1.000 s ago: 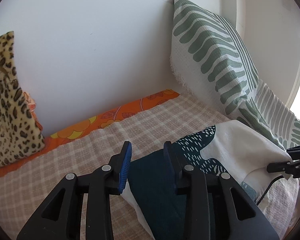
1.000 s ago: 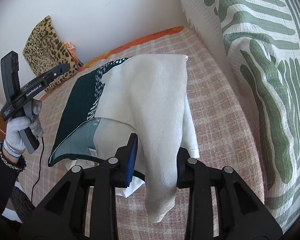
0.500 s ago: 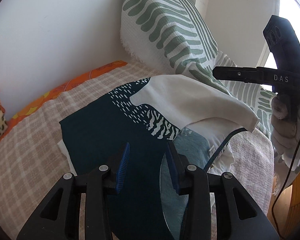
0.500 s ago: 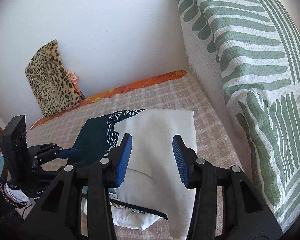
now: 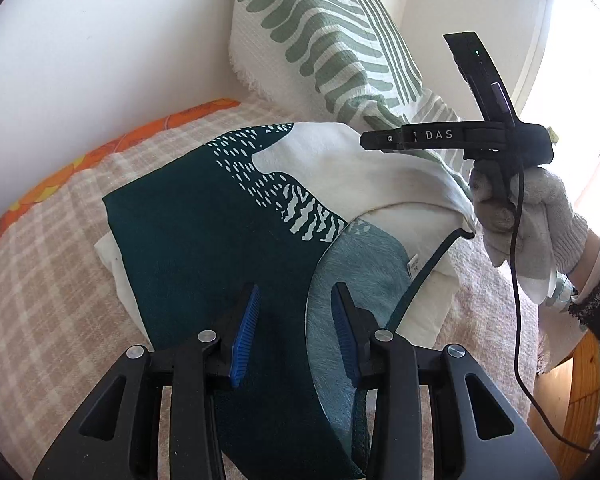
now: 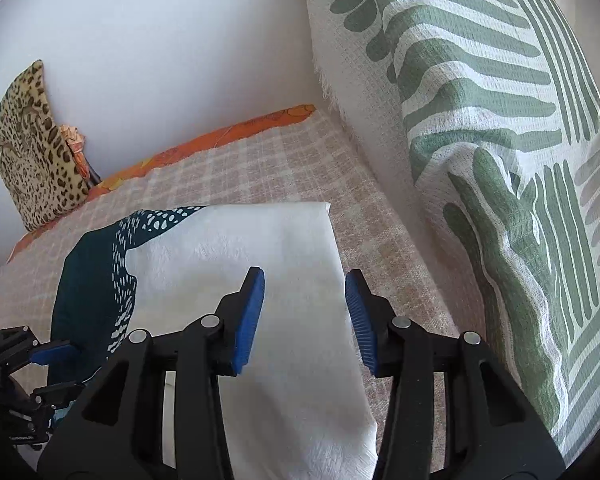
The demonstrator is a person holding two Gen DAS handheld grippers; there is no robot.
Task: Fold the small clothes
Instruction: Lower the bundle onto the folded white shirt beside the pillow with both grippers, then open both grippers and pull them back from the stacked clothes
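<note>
Two grippers over the bed, neither pinching a thing. Left gripper (image 5: 294,328): partly open, hanging above the dark teal end of the cloth (image 5: 204,240), pads clear of the fabric. Right gripper (image 6: 304,316): also parted, poised over the white half near its right edge, nothing between the pads. Held in a gloved hand (image 5: 528,216), cable (image 5: 516,280) trailing down. Cloth lying folded on the checked cover (image 5: 40,280), teal-and-white face up, a white layer peeking out beneath, just beside the green-leaf pillow (image 5: 324,40). Leopard cushion (image 6: 28,148) well apart, propped against the wall (image 6: 160,40).
</note>
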